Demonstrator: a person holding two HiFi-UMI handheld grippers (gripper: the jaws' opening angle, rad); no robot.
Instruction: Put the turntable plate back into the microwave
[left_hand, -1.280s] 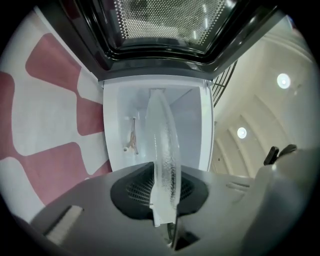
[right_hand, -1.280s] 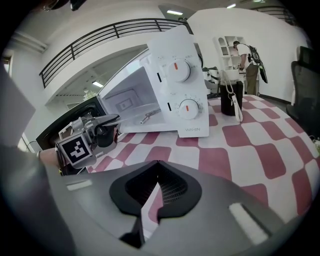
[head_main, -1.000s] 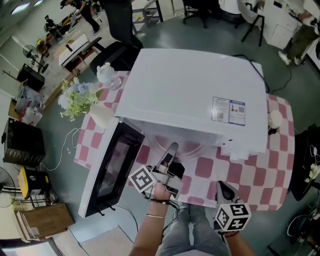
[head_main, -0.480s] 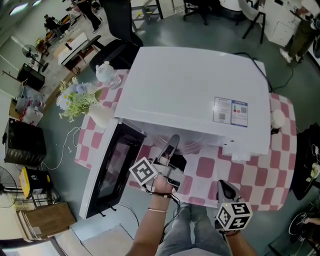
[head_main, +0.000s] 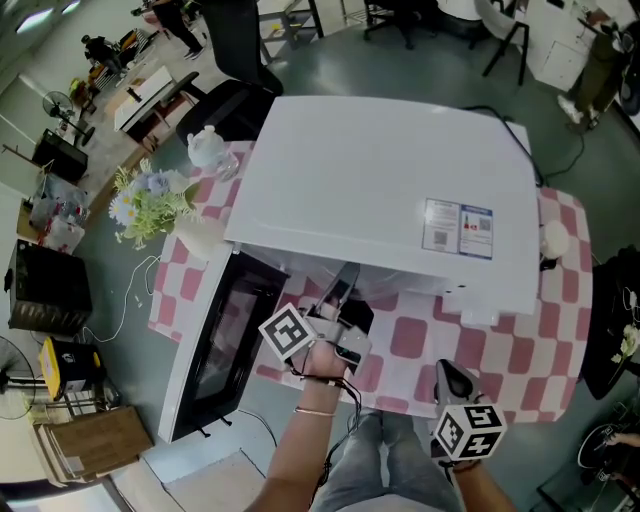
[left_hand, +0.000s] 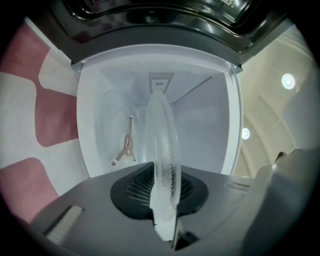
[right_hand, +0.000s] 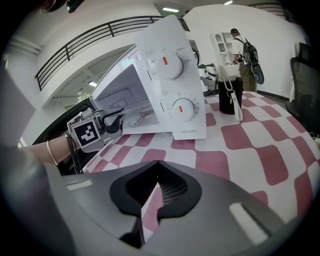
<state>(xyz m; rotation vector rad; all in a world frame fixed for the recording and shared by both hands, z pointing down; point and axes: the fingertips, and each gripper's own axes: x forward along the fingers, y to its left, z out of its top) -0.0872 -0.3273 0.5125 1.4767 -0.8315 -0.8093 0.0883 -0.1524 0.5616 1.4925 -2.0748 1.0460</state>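
Checked bench (head_main: 560, 330): one microwave (head_main: 380, 190), one plate (left_hand: 162, 165), two tools.
Plate is gripped by level left tool (head_main: 345, 278); down-tilted right tool (head_main: 446, 374) is closed, empty.

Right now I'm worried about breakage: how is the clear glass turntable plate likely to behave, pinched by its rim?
Probably stiff and fragile: the clear glass turntable plate looks like thick moulded glass. Likely slippery and prone to pivot, since the left gripper pinches only its rim.

Workroom with a railed balcony (right_hand: 90, 37)
Grey floor (head_main: 100, 230) surrounds the pink-checked table (head_main: 560, 330); black office chairs (head_main: 400, 20) stand beyond.
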